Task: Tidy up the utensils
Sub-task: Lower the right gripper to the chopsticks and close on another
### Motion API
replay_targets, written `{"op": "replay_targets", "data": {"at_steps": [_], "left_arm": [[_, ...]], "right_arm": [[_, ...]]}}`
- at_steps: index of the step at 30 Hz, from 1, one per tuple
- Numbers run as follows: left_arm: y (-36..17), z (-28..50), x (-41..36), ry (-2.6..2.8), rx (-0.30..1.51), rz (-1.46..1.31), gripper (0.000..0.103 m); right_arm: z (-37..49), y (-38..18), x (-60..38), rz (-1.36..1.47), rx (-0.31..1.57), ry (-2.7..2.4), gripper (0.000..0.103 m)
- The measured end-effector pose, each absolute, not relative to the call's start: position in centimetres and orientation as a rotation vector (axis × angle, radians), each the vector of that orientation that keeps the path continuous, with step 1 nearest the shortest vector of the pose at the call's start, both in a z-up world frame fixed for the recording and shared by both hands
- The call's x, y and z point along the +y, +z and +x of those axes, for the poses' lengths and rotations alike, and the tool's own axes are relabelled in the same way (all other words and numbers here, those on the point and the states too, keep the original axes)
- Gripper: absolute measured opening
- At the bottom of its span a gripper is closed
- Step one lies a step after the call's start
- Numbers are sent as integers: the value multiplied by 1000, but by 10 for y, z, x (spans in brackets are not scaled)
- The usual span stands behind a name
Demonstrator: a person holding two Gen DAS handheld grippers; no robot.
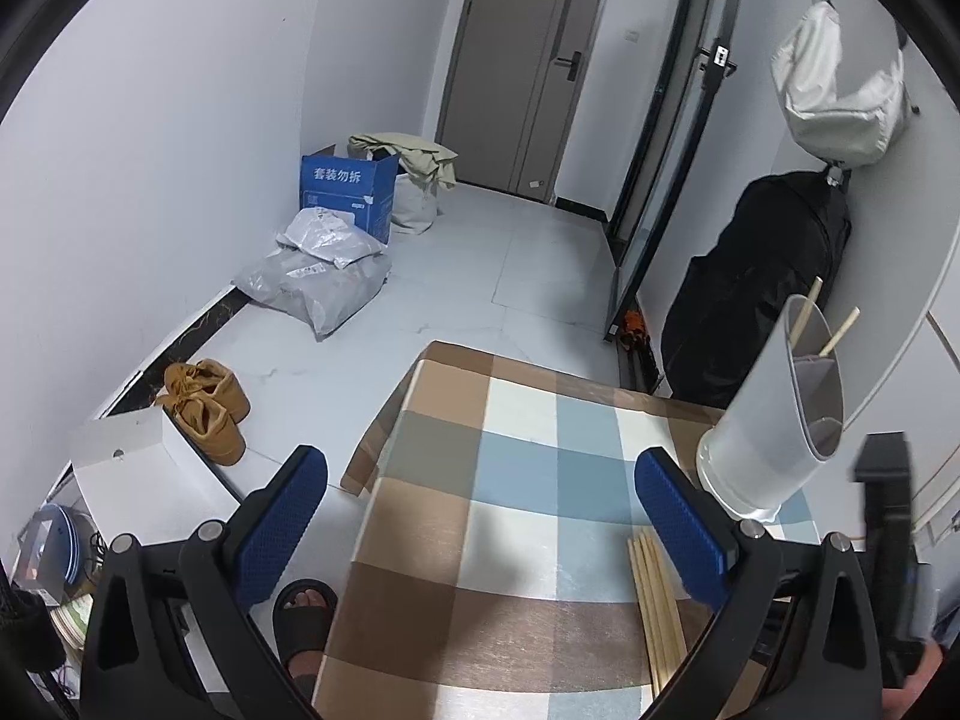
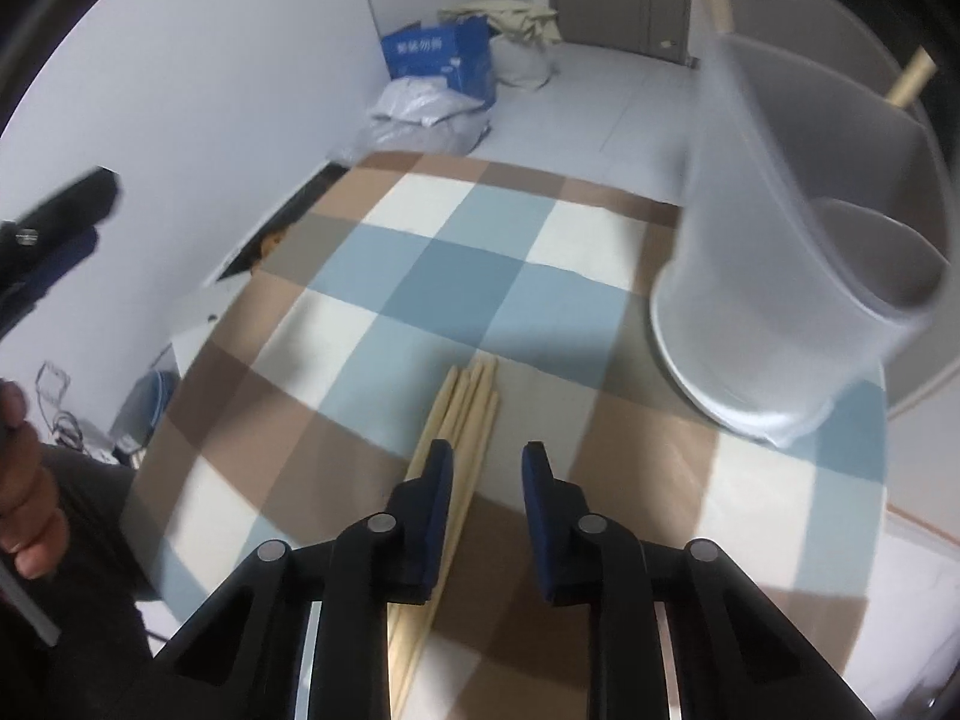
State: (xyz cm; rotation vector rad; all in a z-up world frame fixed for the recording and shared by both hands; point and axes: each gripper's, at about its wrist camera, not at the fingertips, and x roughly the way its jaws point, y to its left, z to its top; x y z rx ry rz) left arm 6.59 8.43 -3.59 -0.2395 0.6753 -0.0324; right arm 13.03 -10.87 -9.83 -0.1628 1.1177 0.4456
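Several wooden chopsticks (image 2: 462,420) lie in a bundle on the checked tablecloth (image 2: 420,276); they also show in the left wrist view (image 1: 654,600). A white divided utensil holder (image 2: 798,276) stands at the table's right, with two chopsticks (image 2: 912,81) in its back compartment; it shows in the left wrist view too (image 1: 774,426). My right gripper (image 2: 487,468) is open and empty, just above the near part of the bundle, with the left finger over it. My left gripper (image 1: 480,516) is wide open and empty, held above the table's left part.
The table's left edge (image 1: 384,420) drops to a tiled floor with brown shoes (image 1: 207,408), a white box (image 1: 138,468), grey bags (image 1: 318,276) and a blue carton (image 1: 348,192). A black bag (image 1: 762,282) leans on the right wall. A sandalled foot (image 1: 303,612) is near the table.
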Motion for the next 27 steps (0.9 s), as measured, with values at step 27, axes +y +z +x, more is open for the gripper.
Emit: {"op": "replay_targets", "data": {"at_steps": [27], "left_arm": [[-57, 85, 79, -90, 843, -253, 100]], "right_arm": [[141, -68, -145, 192, 1074, 409, 4]]}}
